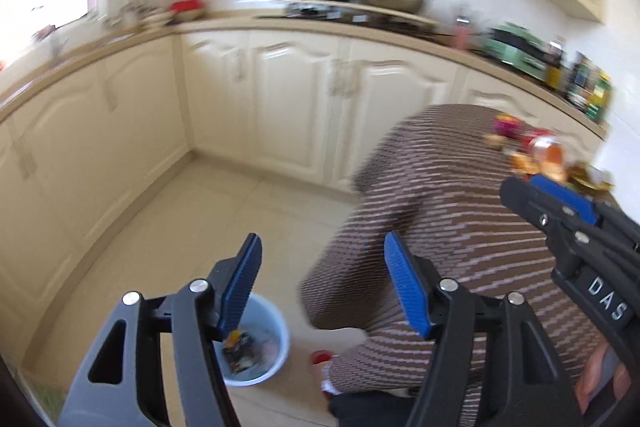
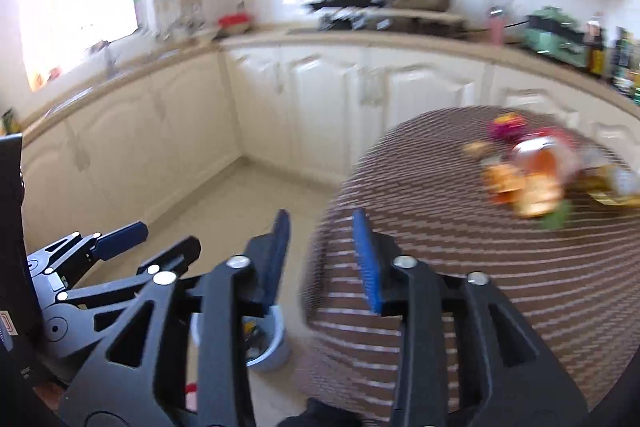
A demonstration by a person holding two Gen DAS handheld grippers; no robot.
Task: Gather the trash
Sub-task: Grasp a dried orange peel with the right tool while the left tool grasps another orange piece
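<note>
Your left wrist camera looks forward and down past its own fingers, from above a round striped table (image 1: 460, 227) that fills the lower right of the frame, with a pale bin (image 1: 264, 347) on the floor at bottom centre. Your right wrist camera faces much the same way from just beside it. Both views share the table, the bin (image 2: 272, 343), the cream cabinets (image 1: 288, 99) across the middle and the cluttered counter above. Motion blur makes the counter items hard to tell.

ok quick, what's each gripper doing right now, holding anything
left gripper: open, nothing between its tongs.
right gripper: open, nothing between its tongs.
</note>
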